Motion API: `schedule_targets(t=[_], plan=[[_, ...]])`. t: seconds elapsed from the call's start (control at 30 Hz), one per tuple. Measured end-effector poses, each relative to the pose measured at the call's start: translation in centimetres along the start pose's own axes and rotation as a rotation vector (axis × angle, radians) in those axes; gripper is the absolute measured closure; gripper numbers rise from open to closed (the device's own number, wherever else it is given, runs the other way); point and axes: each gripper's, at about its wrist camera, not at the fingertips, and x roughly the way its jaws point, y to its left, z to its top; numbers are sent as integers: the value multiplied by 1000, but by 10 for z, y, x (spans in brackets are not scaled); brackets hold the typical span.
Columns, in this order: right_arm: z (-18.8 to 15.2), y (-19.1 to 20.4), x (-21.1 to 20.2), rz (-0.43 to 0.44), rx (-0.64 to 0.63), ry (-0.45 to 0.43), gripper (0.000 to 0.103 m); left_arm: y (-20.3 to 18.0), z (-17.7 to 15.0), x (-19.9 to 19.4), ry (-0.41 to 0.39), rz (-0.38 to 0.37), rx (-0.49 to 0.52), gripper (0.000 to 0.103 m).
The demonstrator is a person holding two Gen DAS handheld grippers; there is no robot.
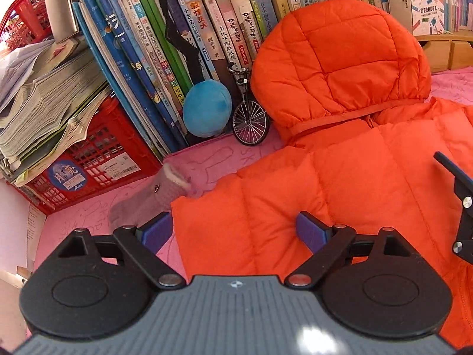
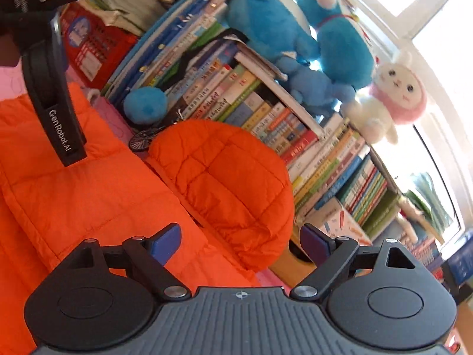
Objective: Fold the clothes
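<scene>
Left wrist view: left gripper [image 1: 235, 232] spread wide, empty, over orange jacket [image 1: 340, 177] shoulder edge; hood [image 1: 340, 56] ahead. Right gripper [image 2: 239, 244] likewise wide, nothing held (hood just beyond). Likely between folds; next needs fresh grasp.

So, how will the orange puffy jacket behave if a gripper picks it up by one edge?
The orange jacket would probably sag and drape, as its quilted panels already crease at the hood. It looks light for its bulk. The smooth shell may slip between the pads.
</scene>
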Motion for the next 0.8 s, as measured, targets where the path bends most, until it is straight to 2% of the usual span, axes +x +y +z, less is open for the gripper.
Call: schedule_targets(t=[0.07,0.17,0.27,0.4,0.53,0.67,0.7,0.73,0.77,0.8], plan=[[3,14,8,31,-79,-48,14,0,-3,6,1,-10,28,9],[9,23,19,65,-54,-56,12,4,-8,21,40,-33,9,6],[13,32,26,65,-15,-57,12,8,-14,34,77,-56,-19,4],[15,38,31,62,25,-60,9,12,-19,41,85,-81,-39,2],[10,29,40,64,92,16,7,15,-22,41,84,-93,-51,1],[2,-4,39,19,291,118,7,18,-20,34,77,-89,-39,2],[-2,-18,41,32,378,160,7,19,-19,30,72,-86,-35,4],[-8,-31,44,51,462,205,11,20,-18,26,65,-87,-41,5],[-13,-37,47,67,493,244,19,23,-16,22,56,-95,-55,5],[-20,-40,49,77,492,302,52,26,-15,17,48,-101,-70,5]])
